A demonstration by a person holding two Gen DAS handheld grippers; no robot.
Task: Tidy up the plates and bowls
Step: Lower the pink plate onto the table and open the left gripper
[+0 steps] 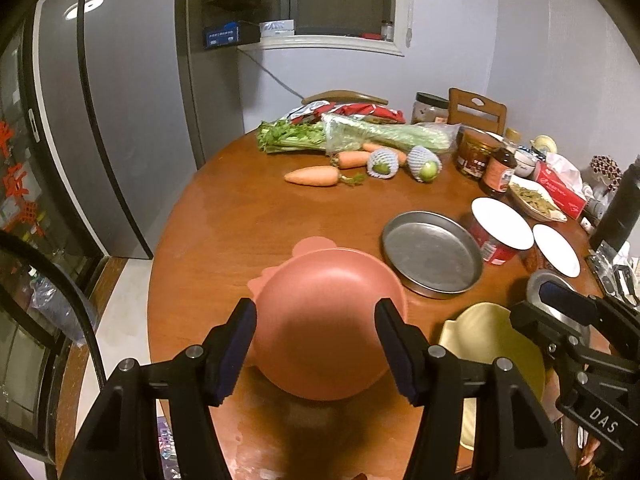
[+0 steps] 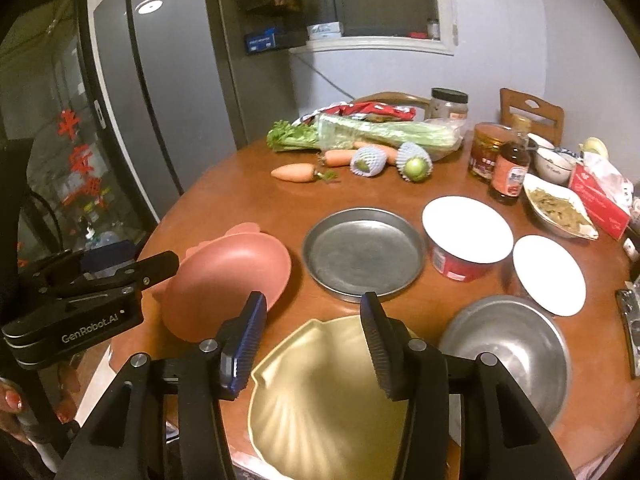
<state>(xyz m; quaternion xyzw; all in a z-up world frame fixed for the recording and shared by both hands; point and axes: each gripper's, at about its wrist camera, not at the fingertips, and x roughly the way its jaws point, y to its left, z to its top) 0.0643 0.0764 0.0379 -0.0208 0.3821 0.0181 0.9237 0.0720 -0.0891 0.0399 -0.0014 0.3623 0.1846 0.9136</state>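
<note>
The round wooden surface (image 2: 224, 208) carries everything. Largest of the vessels is the yellow scalloped bowl (image 2: 320, 396) at the near edge, nothing in it; the right tongs (image 2: 314, 344) hang spread above its rim, pinching nothing. Just right of it sits a steel bowl (image 2: 516, 356), bare inside. Left of the yellow one, the pink bowl (image 1: 320, 320) rests tilted on a pink plate (image 1: 312, 245), also holding nothing; the left tongs (image 1: 316, 352) stand spread on either side of it, and contact cannot be told. Behind lies a bare round metal pan (image 2: 362, 252). Beside that stands a red tub (image 2: 460, 264) covered by a white plate (image 2: 468, 228), its contents hidden. A white dish (image 2: 560, 210) farther back holds greenish-brown food.
</note>
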